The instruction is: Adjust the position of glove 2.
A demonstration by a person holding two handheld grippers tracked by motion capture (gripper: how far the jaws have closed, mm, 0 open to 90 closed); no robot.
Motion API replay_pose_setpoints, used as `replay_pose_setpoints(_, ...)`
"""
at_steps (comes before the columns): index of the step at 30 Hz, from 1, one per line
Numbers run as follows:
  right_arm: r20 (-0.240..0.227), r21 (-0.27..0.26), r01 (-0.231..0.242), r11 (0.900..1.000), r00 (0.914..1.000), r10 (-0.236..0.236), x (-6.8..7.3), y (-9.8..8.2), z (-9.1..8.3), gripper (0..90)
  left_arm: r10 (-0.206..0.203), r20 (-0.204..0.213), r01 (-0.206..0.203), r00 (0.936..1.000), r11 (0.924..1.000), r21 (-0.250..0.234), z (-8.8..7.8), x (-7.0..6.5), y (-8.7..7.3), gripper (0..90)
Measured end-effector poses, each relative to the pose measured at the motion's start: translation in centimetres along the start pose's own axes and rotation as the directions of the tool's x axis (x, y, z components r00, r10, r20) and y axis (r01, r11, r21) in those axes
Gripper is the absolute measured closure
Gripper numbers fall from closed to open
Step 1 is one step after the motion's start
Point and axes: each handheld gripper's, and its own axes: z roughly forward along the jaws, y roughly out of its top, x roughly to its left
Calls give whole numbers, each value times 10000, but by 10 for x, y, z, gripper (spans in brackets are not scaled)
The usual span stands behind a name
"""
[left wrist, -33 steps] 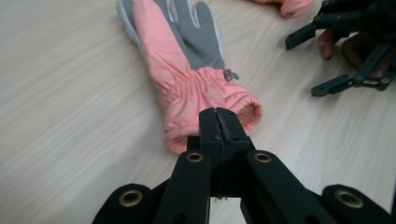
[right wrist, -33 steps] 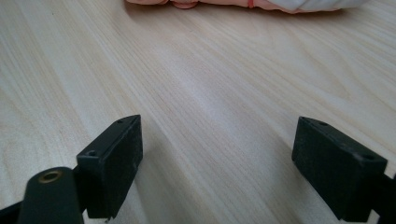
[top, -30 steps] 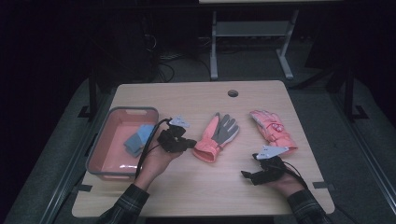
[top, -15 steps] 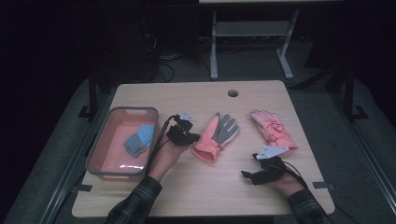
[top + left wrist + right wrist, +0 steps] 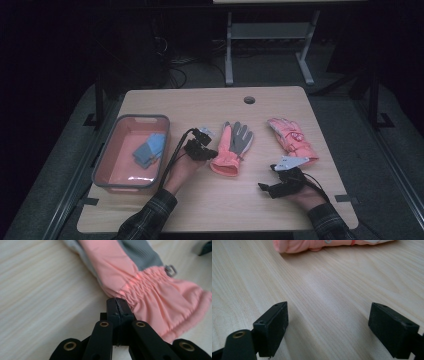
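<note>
Wooden table [image 5: 210, 107]; our left claw [image 5: 117, 305], pressed together, noses glove [image 5: 140, 277] cuff at two o'clock. Soft, light; we'd pinch the gathered cuff.

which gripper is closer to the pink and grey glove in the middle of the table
Left. The left gripper, shut, sits right at the cuff of the pink and grey glove. The right gripper, open, rests nearer the table's front edge, off to the glove's right.

Two gloves are counted on the table [image 5: 150, 107]: a pink and grey glove [image 5: 232, 148] near the middle and a pink glove [image 5: 291, 140] toward the right edge. One pink bin [image 5: 103, 167] is sat at the left edge, with one blue folded item [image 5: 149, 149] seen inside. Two grippers are counted too, left gripper [image 5: 214, 152] and right gripper [image 5: 263, 188].
</note>
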Motion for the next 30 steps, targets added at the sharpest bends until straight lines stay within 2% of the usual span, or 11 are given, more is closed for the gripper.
replay_pose_setpoints(6, -3, 9, -18, 10000, 10000, 18, 0, 0, 0, 161, 241, 453, -243, 9987, 9997, 32, 4, -13, 2, 896)
replay_pose_setpoints(9, 1, 15, -15, 10000, 10000, 15, 0, 0, 0, 161, 552, 726, -564, 9958, 9983, 146, 10, -26, 5, 896)
replay_pose_setpoints(11, 3, 16, -12, 10000, 10000, 12, 0, 0, 0, 161, 755, 806, -773, 9939, 9968, 194, 12, -31, 7, 897)
replay_pose_setpoints(14, 16, 21, -36, 10000, 10000, 36, 0, 0, 0, 161, 779, 862, -791, 9932, 9968, 107, 15, -37, 8, 896)
replay_pose_setpoints(15, 16, 30, -71, 10000, 10000, 71, 1, 0, -1, 161, 897, 1061, -912, 9903, 9958, 102, 17, -41, 9, 896)
replay_pose_setpoints(18, 5, 42, -99, 9999, 10000, 99, 1, 0, -1, 161, 1105, 1136, -1120, 9874, 9937, 66, 21, -47, 9, 896)
replay_pose_setpoints(21, 9, 24, -100, 9999, 9999, 100, 1, 0, -1, 162, 1136, 1118, -1150, 9872, 9933, 61, 20, -47, 8, 895)
replay_pose_setpoints(25, 114, -18, -81, 10000, 9999, 81, -1, 0, -1, 172, 1133, 868, -1119, 9898, 9935, -205, 10, -43, 4, 868)
replay_pose_setpoints(26, 187, 84, -289, 9995, 9994, 287, -1, 1, -3, 255, 1215, 784, -1204, 9895, 9925, -189, 6, -42, 1, 828)
replay_pose_setpoints(27, 188, 142, -344, 9993, 9992, 341, -1, 3, -4, 278, 1287, 678, -1271, 9894, 9915, -280, 1, -41, -5, 789)
replay_pose_setpoints(30, 165, 66, -507, 9987, 9986, 506, -2, 7, -8, 333, 1585, 405, -1584, 9865, 9874, -56, -3, -40, -12, 667)
